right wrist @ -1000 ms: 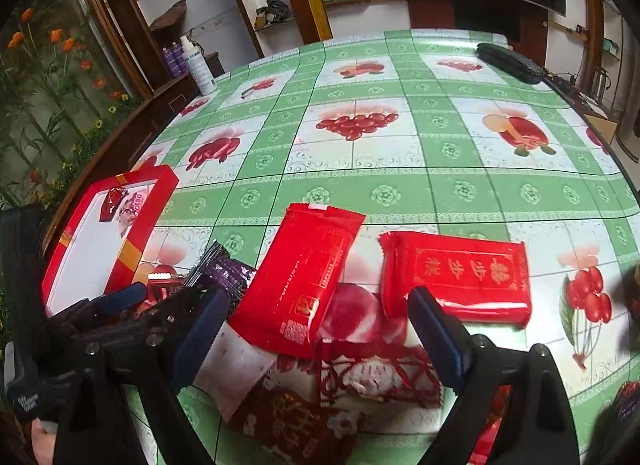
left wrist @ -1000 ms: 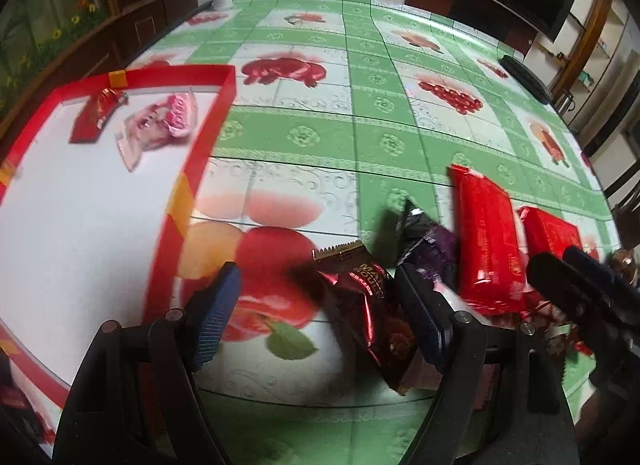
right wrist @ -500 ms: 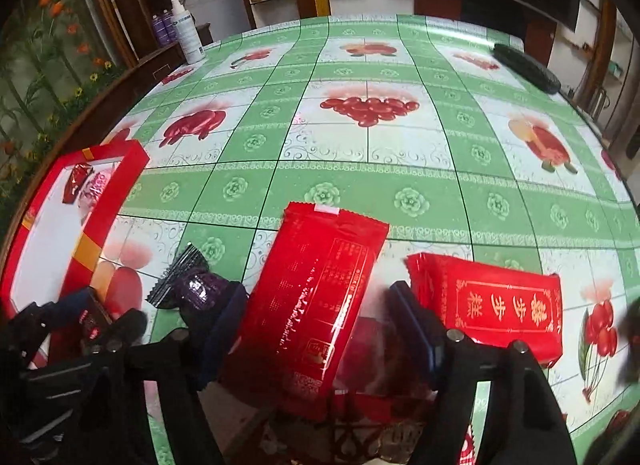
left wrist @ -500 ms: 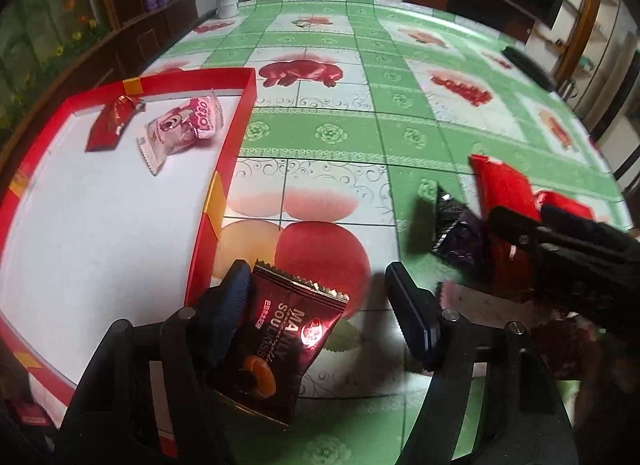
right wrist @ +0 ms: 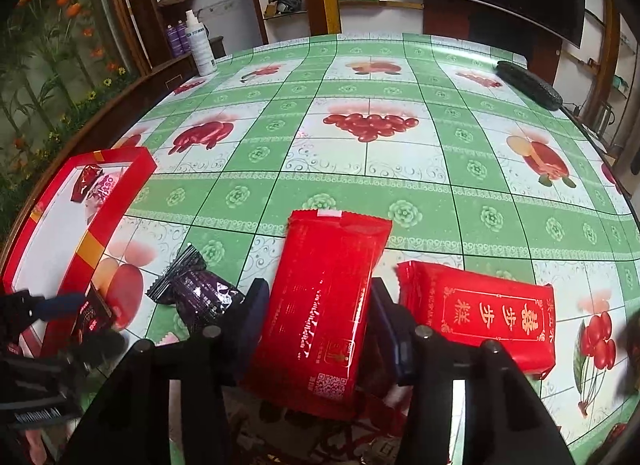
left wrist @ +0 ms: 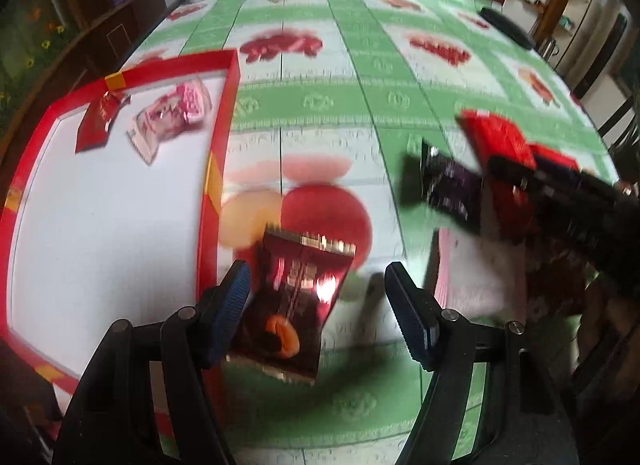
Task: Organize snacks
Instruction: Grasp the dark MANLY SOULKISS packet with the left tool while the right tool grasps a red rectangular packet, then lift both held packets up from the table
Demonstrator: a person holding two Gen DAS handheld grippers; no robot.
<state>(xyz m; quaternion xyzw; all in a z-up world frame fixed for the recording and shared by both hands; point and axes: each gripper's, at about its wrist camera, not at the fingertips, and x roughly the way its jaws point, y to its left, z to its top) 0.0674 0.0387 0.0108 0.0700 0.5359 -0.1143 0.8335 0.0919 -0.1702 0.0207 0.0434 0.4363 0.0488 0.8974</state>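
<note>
A red-rimmed white tray (left wrist: 218, 133) lies at the left with a small red candy (left wrist: 96, 121) and a pink packet (left wrist: 172, 117) in it. My left gripper (left wrist: 320, 313) is open; a dark red coffee-candy packet (left wrist: 296, 297) hangs against its left finger, just right of the tray wall. My right gripper (right wrist: 316, 325) has closed its jaws onto a long red packet (right wrist: 324, 305). A purple packet (right wrist: 200, 293) lies to its left and a second red packet (right wrist: 480, 313) to its right.
The table has a green fruit-print cloth (right wrist: 360, 169). A white bottle (right wrist: 200, 45) stands at the far left edge and a black remote (right wrist: 528, 85) lies at the far right. More wrappers (right wrist: 360, 433) lie under my right gripper near the front edge.
My left gripper has carried the dark red packet left to the tray's edge. My right gripper has moved forward and closed in on the long red packet.
</note>
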